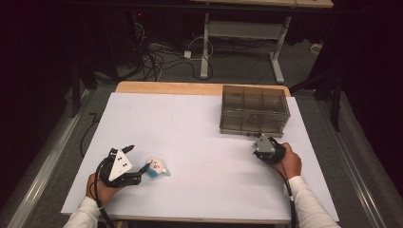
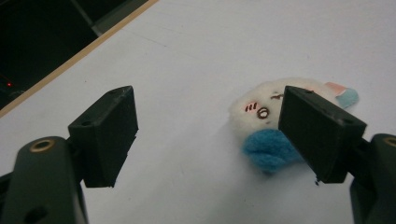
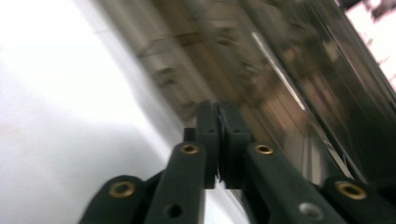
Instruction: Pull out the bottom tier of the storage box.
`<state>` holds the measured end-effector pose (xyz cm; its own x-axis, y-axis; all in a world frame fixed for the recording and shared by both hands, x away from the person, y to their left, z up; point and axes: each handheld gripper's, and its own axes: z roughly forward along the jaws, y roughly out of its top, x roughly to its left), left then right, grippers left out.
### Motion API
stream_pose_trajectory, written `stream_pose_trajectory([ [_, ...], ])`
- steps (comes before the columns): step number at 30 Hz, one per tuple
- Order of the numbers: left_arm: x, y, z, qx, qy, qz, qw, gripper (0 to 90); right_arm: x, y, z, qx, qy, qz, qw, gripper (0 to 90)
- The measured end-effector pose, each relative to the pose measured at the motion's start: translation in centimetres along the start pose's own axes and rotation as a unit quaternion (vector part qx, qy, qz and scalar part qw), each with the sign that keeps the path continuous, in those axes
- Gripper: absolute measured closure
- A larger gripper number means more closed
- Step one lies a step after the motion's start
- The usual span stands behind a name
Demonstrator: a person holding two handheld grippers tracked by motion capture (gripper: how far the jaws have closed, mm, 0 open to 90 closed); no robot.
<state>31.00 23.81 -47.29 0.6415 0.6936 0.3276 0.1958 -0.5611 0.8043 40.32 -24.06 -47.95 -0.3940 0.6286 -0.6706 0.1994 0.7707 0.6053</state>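
Left hand-held gripper [image 2: 205, 135] open | plush toy [image 2: 266, 121] beside jaw

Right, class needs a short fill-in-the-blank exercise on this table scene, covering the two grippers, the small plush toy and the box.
1. The left gripper has its jaws ____ beside the plush toy.
2. The right gripper has its jaws ____, with nothing between them.
3. The plush toy is white with a ____ patch.
4. The smoky clear box sits nearest the ____ gripper.

Missing words: open; shut; blue; right
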Motion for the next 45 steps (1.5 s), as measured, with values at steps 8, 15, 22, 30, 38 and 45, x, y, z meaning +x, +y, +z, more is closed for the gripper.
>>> stream_pose_trajectory([
  [8,-0.1,0.0,0.2,0.003,-0.004,0.002,1.0,19.2,-5.0,-1.6,0.3,0.018,0.018,0.15,0.9883,90.0],
  [15,-0.1,0.0,0.3,0.005,-0.006,0.0,1.0,19.2,-6.2,-2.7,1.4,0.038,0.022,0.196,0.9797,90.0],
  [22,-0.2,0.1,0.4,0.003,-0.013,-0.001,0.9999,19.1,-6.0,-3.1,2.1,0.052,0.032,0.199,0.9781,90.0],
  [30,-0.3,0.1,0.4,0.003,-0.016,-0.001,0.9999,19.1,-5.7,-3.6,2.2,0.075,0.059,0.193,0.9765,90.0],
  [38,-0.5,0.1,0.4,0.01,-0.019,0.005,0.9998,19.1,-5.6,-3.5,1.1,0.083,0.054,0.183,0.978,90.0],
  [45,-0.7,0.2,0.6,0.013,-0.023,0.009,0.9996,19.1,-5.8,-3.6,0.9,0.078,0.064,0.187,0.9772,90.0],
])
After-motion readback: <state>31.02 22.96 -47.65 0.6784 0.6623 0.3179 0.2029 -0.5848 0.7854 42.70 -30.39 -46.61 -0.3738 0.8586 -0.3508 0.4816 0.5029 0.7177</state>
